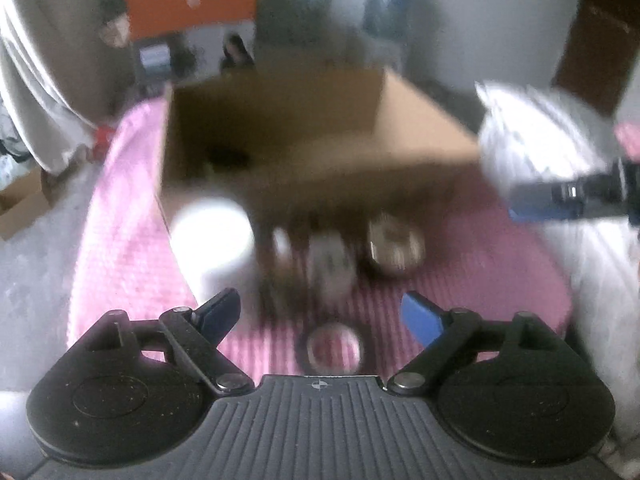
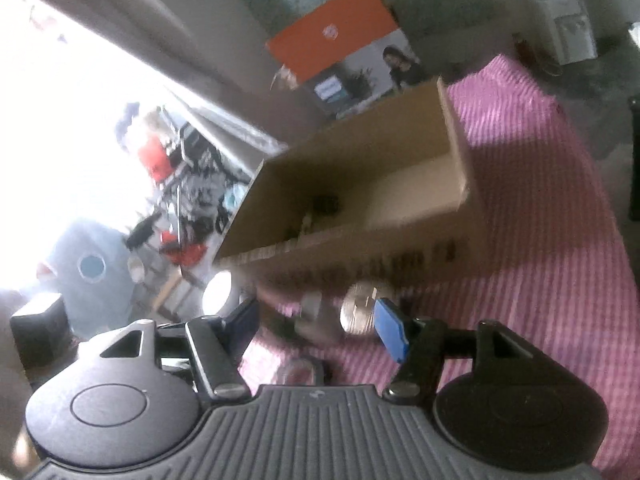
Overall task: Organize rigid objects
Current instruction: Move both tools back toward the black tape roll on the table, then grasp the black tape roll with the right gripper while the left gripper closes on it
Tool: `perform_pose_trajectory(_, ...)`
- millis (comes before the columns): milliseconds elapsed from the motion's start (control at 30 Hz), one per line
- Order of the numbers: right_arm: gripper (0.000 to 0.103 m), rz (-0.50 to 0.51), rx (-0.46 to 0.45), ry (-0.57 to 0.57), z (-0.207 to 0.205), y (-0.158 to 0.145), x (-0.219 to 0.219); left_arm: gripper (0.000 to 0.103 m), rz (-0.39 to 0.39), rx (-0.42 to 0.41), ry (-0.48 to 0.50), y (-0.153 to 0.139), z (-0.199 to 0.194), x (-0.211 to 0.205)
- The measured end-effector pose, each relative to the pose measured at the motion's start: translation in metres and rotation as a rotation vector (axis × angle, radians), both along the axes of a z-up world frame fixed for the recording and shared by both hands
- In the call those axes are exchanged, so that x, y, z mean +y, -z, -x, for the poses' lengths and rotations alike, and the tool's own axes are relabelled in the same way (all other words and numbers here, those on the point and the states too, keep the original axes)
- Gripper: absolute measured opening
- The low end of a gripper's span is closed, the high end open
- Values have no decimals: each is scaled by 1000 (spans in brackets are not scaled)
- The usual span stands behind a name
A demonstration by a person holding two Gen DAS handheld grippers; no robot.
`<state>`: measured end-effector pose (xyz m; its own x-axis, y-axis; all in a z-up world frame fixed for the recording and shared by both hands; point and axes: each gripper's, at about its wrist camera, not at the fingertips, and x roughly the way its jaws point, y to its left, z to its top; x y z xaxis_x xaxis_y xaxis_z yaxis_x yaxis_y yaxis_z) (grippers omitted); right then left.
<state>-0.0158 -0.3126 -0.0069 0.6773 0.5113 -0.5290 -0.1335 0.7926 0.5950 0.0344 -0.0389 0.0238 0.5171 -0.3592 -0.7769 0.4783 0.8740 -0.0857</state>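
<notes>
Hovering my left gripper [image 1: 322,316] over pink mat [image 1: 120,248], jaws wide, nothing between pads. My right gripper [image 2: 316,322] jaws apart too, empty. Open cardboard box [image 1: 420,128] on mat ahead. In front of box: white cup [image 1: 212,236], blurred small jar [image 1: 332,264], metal tin [image 1: 396,246]. Tape ring [image 1: 334,346] nearest me. Both views motion-blurred.

An orange-topped box [image 2: 340,46] is seen leaning at the far wall; cluttered shelving [image 2: 184,184] is seen far left.
</notes>
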Motion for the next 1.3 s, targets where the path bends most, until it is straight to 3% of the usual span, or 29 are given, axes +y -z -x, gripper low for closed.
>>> perform_pose_trajectory(167,62,38,66,-107,-3,27,43,88,-63,38,39,34,6,-10)
perform_pose_trajectory(367,50,124,134,-181,-11,52,78,72,-73,39,65,53,6,-19)
perform_pose_trajectory(800,24,191,174,-211,-39,67,98,60,-93,-21,103,62,21,-29)
perform_pose_trajectory(1133,21,227,173,-158,-24,64,80,57,-50,-23,207,62,28,-50)
perform_pose_trajectory(1300,23,254,145,-110,-13,57,67,62,-99,-35,207,64,30,-56)
